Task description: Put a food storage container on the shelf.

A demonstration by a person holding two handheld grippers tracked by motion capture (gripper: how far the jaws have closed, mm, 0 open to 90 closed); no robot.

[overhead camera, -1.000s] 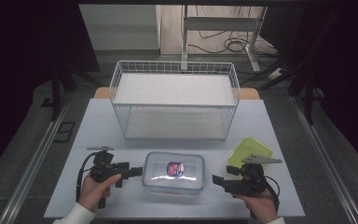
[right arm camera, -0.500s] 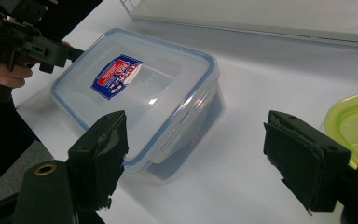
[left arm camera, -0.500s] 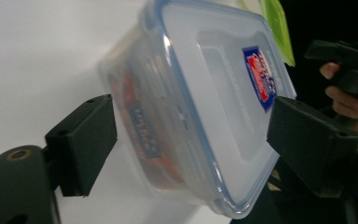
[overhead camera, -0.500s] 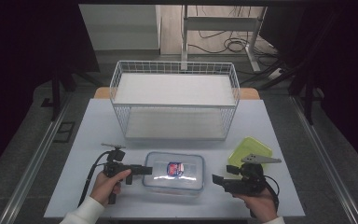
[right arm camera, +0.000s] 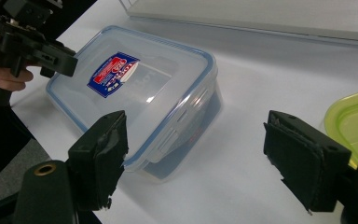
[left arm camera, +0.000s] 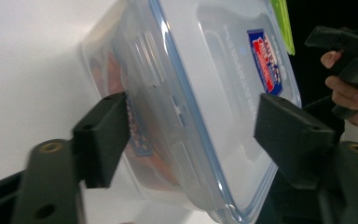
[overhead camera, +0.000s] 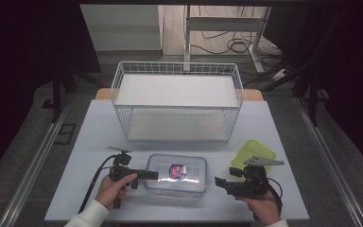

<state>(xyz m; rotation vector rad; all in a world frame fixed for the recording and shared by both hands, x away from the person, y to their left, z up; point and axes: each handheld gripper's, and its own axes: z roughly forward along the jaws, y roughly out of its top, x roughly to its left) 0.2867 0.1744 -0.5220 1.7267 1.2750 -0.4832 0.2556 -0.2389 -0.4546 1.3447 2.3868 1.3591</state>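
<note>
A clear plastic box [overhead camera: 176, 174] with a blue-rimmed lid and a red and blue label lies at the table's front middle. My left gripper [overhead camera: 150, 175] reaches over the box's left end. In the left gripper view the box [left arm camera: 205, 93] sits between the jaws of my left gripper [left arm camera: 196, 135]: one beside the side wall, the other over the lid. The jaws have just been closing, and a gap still shows at the lid. My right gripper [overhead camera: 219, 181] hovers right of the box, open and holding nothing. From the right gripper view, my right gripper [right arm camera: 200, 154] faces the box [right arm camera: 135, 88].
A white wire basket [overhead camera: 177, 101] stands behind the box at the table's middle. A green plastic lid [overhead camera: 253, 153] lies at the front right, by my right hand, and also in the right gripper view [right arm camera: 354, 116]. The table's front edge runs just below both hands.
My left gripper has moved right and down onto the box's left end, so its jaws now straddle the box edge. The right gripper and the box have stayed put.
</note>
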